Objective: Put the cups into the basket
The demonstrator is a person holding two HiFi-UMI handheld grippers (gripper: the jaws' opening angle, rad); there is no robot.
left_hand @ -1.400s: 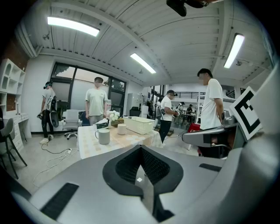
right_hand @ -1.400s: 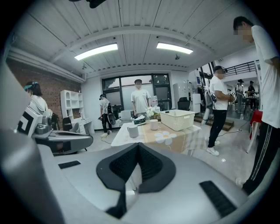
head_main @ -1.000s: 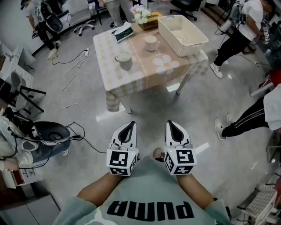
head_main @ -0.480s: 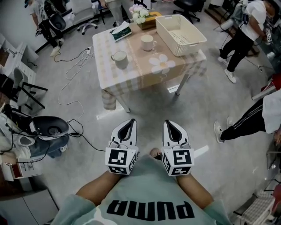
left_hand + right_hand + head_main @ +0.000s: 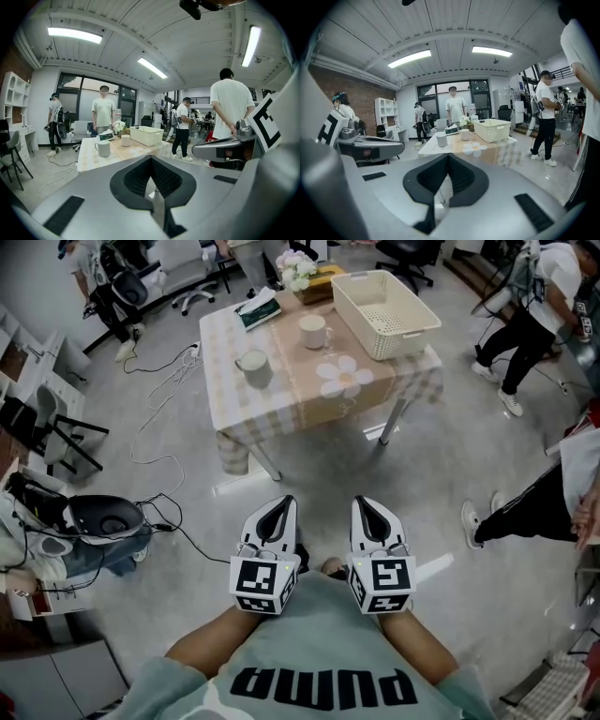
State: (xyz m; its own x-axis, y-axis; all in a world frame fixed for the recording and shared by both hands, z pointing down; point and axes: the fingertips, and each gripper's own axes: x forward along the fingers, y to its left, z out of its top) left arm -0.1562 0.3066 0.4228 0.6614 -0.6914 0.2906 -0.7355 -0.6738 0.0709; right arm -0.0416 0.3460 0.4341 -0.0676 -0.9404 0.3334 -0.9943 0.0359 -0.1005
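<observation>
Zero cups in basket (image 5: 405,340): grey cup (image 5: 253,363), white cup (image 5: 312,331) on bench (image 5: 309,399) (untouched); left tool (image 5: 279,506), right tool (image 5: 367,506) closed, empty.

The table (image 5: 281,399) has drifted slightly left; the white-shirted bystander (image 5: 530,324) stepped right.

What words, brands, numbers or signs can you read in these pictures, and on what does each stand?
"PUMA", upside down in the head view: person's grey-green cotton shirt.
Dark green packet on the checked-cloth table: print too small to read.
Black-and-white square markers on the left tongs and right tongs: patterns, no words.
</observation>
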